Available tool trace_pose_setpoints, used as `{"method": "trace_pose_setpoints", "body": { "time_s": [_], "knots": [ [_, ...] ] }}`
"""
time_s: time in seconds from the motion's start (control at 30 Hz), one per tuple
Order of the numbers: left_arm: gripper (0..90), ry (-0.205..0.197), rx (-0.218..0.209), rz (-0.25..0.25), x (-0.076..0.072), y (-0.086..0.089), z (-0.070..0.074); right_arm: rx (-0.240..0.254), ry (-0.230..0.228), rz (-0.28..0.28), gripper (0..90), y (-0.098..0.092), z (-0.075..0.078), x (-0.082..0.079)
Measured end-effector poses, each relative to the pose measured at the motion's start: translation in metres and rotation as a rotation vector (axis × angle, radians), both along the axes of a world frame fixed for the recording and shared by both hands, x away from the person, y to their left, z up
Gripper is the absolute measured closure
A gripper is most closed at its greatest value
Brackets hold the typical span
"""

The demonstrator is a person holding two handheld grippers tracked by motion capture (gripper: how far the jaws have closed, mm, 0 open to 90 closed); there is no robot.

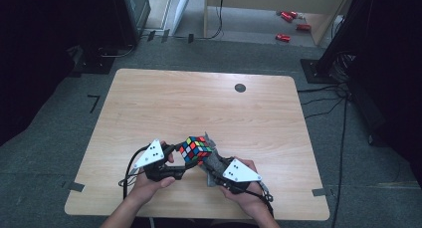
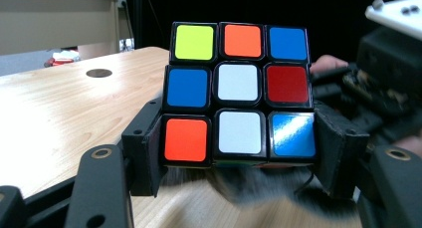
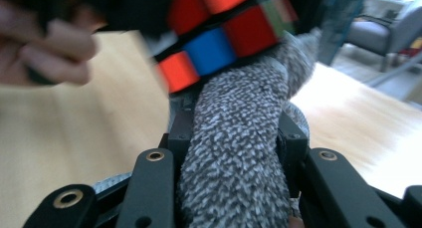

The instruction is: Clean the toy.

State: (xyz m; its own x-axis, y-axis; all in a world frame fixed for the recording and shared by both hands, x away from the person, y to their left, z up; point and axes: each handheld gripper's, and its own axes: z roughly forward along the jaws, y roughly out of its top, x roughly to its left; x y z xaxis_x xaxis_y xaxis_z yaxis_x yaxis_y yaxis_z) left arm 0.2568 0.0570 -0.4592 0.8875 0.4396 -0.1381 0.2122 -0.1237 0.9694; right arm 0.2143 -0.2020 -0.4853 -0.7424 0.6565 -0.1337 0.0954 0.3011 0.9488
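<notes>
**Cube clamped, cloth wiping underneath**

At left, left gripper (image 1: pixel 175 156) clamped on the bottom layer of the puzzle cube (image 1: pixel 196 149), held just above the near edge of the table (image 1: pixel 149 103). In the middle, cube tilted, grey cloth (image 1: pixel 213 157) touching its lower face. At right, right gripper (image 1: pixel 213 169) pinching that cloth between its jaws. Risk, as a judgement: too hard a wipe, and a layer twisted or the cube levered out of the clamp; too loose a pinch, and the cloth dragged free.
</notes>
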Motion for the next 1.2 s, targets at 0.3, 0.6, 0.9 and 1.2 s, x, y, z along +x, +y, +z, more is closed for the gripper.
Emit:
{"method": "trace_pose_setpoints", "body": {
  "time_s": [0.3, 0.6, 0.9, 1.2],
  "knots": [
    [34.5, 0.009, 0.012, 0.023, 0.002, 0.003, -0.001, -0.098, 0.06, 0.076, 60.4, 0.013, -0.011, -0.001],
    [34.5, 0.008, 0.016, 0.016, 0.001, 0.0, -0.001, -0.002, 0.002, -0.024, 60.6, 0.002, 0.0, -0.001],
    [34.5, 0.009, 0.011, 0.032, 0.002, 0.003, 0.0, -0.056, 0.038, 0.031, 60.3, 0.008, -0.006, -0.001],
    [34.5, 0.012, 0.016, 0.022, 0.002, 0.0, -0.001, 0.014, 0.022, -0.025, 60.2, 0.001, 0.001, -0.001]
  ]
}}
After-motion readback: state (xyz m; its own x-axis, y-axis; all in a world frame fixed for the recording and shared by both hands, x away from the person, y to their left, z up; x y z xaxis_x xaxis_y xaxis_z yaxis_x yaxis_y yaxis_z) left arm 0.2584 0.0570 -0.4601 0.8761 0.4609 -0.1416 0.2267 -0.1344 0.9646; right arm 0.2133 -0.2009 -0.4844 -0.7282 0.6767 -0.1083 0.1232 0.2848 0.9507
